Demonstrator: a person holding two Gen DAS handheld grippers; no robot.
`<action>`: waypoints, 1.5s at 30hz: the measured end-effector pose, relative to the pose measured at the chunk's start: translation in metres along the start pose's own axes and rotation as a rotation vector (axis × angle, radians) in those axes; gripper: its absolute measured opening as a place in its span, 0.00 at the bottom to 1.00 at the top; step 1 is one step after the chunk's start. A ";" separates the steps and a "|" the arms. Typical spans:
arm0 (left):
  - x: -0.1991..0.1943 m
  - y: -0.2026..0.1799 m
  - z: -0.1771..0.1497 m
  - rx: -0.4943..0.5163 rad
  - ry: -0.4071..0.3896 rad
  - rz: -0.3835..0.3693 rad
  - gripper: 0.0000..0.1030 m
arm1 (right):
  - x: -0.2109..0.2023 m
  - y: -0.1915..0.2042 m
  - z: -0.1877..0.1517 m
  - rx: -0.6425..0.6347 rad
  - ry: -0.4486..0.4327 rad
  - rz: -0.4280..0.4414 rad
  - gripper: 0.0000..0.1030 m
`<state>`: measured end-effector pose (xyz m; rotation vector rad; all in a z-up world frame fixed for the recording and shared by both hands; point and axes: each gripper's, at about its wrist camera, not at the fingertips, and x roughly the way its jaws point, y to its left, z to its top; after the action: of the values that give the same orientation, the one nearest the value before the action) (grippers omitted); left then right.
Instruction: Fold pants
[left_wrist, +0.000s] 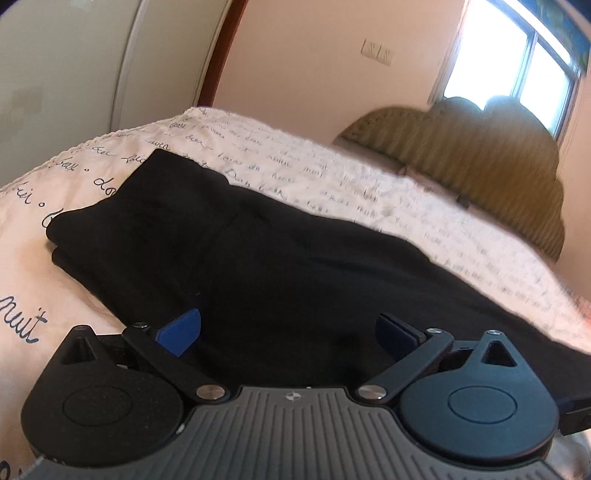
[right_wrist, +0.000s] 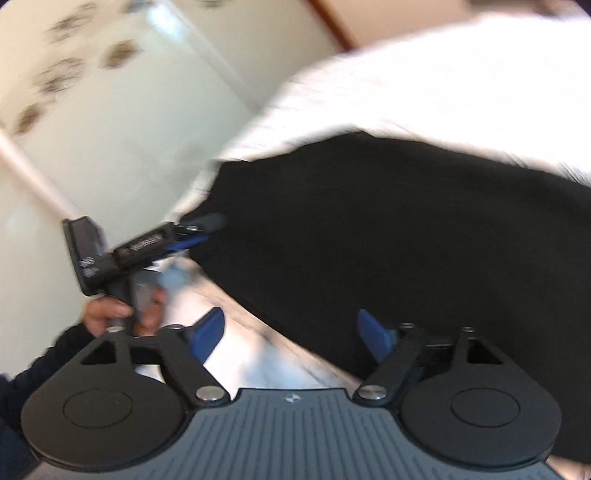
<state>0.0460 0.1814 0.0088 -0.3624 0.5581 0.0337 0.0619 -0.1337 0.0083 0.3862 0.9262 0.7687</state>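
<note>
With the pants (left_wrist: 280, 266) lying folded on the bed (left_wrist: 332, 173) and both hand-held grippers, left (left_wrist: 288, 332) and right (right_wrist: 291, 332), spread empty over them, a snagging finger could drag the fold apart.

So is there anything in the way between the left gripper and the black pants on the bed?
Nothing visible. The left gripper sits open right over the pants, with only black cloth between its fingers.

- The bedsheet (left_wrist: 229, 133) carries rows of dark handwritten script; at the lower left of the left wrist view one word reads "nuit".
- Other words across it are too blurred or small to read.
</note>
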 end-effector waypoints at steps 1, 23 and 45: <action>-0.001 0.000 0.001 -0.007 0.002 0.001 1.00 | -0.012 -0.005 -0.008 0.042 -0.060 0.019 0.78; -0.001 -0.020 -0.008 0.066 -0.020 0.096 1.00 | -0.261 -0.164 -0.148 0.942 -0.938 -0.272 0.82; 0.003 -0.028 -0.009 0.129 0.006 0.158 1.00 | -0.248 -0.180 -0.127 0.864 -0.983 -0.097 0.89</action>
<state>0.0477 0.1514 0.0092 -0.1919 0.5910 0.1480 -0.0578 -0.4409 -0.0302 1.3221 0.2737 -0.0173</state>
